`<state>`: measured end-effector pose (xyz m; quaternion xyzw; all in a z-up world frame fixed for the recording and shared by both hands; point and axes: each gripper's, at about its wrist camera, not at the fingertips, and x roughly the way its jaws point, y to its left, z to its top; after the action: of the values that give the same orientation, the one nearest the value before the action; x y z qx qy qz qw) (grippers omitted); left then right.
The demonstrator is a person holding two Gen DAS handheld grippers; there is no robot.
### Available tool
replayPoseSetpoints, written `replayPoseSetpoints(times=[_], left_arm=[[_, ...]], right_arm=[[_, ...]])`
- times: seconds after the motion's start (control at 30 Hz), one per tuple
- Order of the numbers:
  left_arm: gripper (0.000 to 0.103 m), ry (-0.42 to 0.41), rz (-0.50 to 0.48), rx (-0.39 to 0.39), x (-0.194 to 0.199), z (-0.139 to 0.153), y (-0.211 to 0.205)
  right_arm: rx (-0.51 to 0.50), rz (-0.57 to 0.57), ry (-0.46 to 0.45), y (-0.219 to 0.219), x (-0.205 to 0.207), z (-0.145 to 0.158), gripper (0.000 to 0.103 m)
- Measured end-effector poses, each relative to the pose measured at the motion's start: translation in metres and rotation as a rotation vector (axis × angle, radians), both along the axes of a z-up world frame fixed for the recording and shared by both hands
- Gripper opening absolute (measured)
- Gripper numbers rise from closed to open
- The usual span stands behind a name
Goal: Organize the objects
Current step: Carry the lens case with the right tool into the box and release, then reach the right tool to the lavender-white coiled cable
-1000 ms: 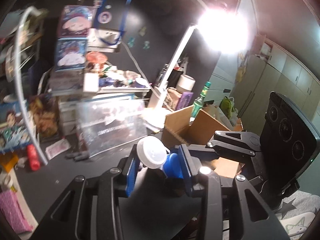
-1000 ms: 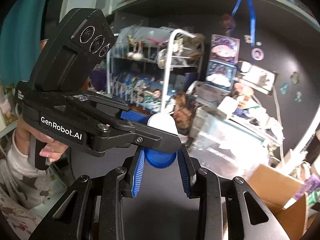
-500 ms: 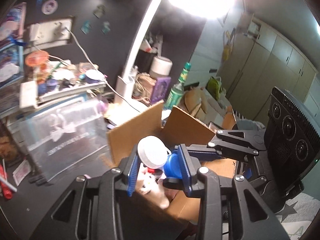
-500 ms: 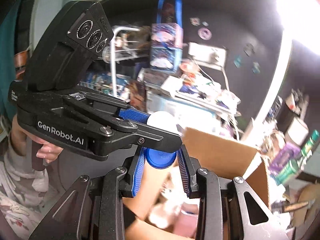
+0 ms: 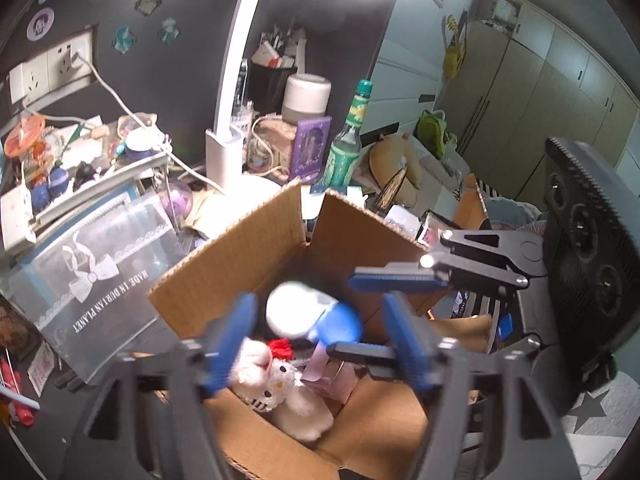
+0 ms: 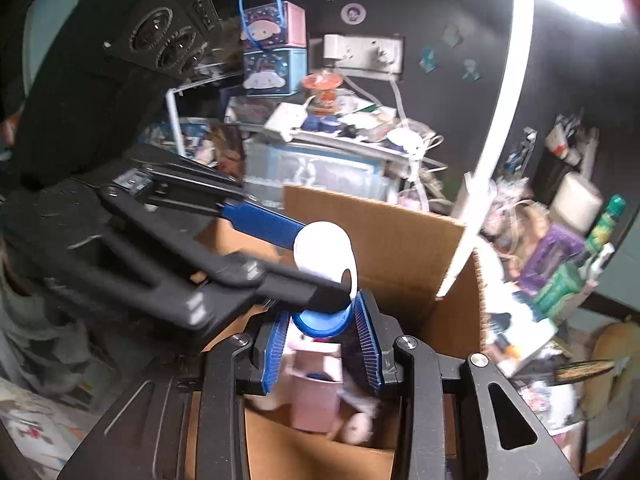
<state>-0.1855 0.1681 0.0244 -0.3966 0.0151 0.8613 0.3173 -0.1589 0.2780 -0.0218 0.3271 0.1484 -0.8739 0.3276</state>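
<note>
A white and blue bottle-like object point(image 5: 312, 316) hangs over an open cardboard box point(image 5: 236, 252). My left gripper point(image 5: 316, 332) is open, its blue pads point(image 5: 232, 332) spread wide on either side of the object's white end. My right gripper point(image 6: 324, 332) is shut on the object's blue end point(image 6: 322, 322); the white end point(image 6: 323, 252) sticks up above it. In the box lie a white plush toy with a red bow point(image 5: 272, 376) and a pink carton point(image 6: 316, 392). The box also shows in the right wrist view point(image 6: 400, 240).
A clear plastic bin point(image 5: 92, 268) stands left of the box. A white desk lamp point(image 5: 228, 152), a green bottle point(image 5: 348, 140), a purple card box point(image 5: 310, 148) and a cluttered shelf point(image 5: 80, 152) stand behind. A socket strip point(image 6: 360, 52) is on the dark wall.
Both grippers carried the object from the dark desk to above the open box. The left gripper's jaws have opened wide off the object; the right gripper still grips the blue end.
</note>
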Motion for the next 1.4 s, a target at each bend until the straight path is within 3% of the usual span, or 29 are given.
replayPoseSetpoints(times=[0.07,0.43,0.67,0.9,1.2,1.3,1.4], left_arm=[[0.081,0.016,0.003,0.011,0.003,0.006,-0.005],[0.087,0.091,0.116,0.023,0.034,0.026,-0.074],[0.091,0.122,0.227,0.019,0.066,0.021,-0.133],[0.093,0.134,0.343,0.03,0.095,0.005,-0.194],[0.093,0.126,0.425,0.04,0.122,-0.032,-0.241],[0.093,0.114,0.443,0.035,0.124,-0.047,-0.248],[0.093,0.101,0.449,0.042,0.125,-0.06,-0.252]], right_arm=[[0.002,-0.012,0.008,0.003,0.0,0.0,0.044],[0.008,-0.016,0.012,-0.004,0.004,0.007,0.044],[-0.013,0.06,0.026,-0.045,0.022,0.018,0.044],[-0.029,0.203,0.01,-0.114,0.052,0.017,0.044],[-0.018,0.286,-0.126,-0.184,0.073,-0.033,0.044],[0.006,0.254,-0.198,-0.196,0.065,-0.06,0.044],[0.075,0.17,-0.172,-0.204,0.053,-0.085,0.044]])
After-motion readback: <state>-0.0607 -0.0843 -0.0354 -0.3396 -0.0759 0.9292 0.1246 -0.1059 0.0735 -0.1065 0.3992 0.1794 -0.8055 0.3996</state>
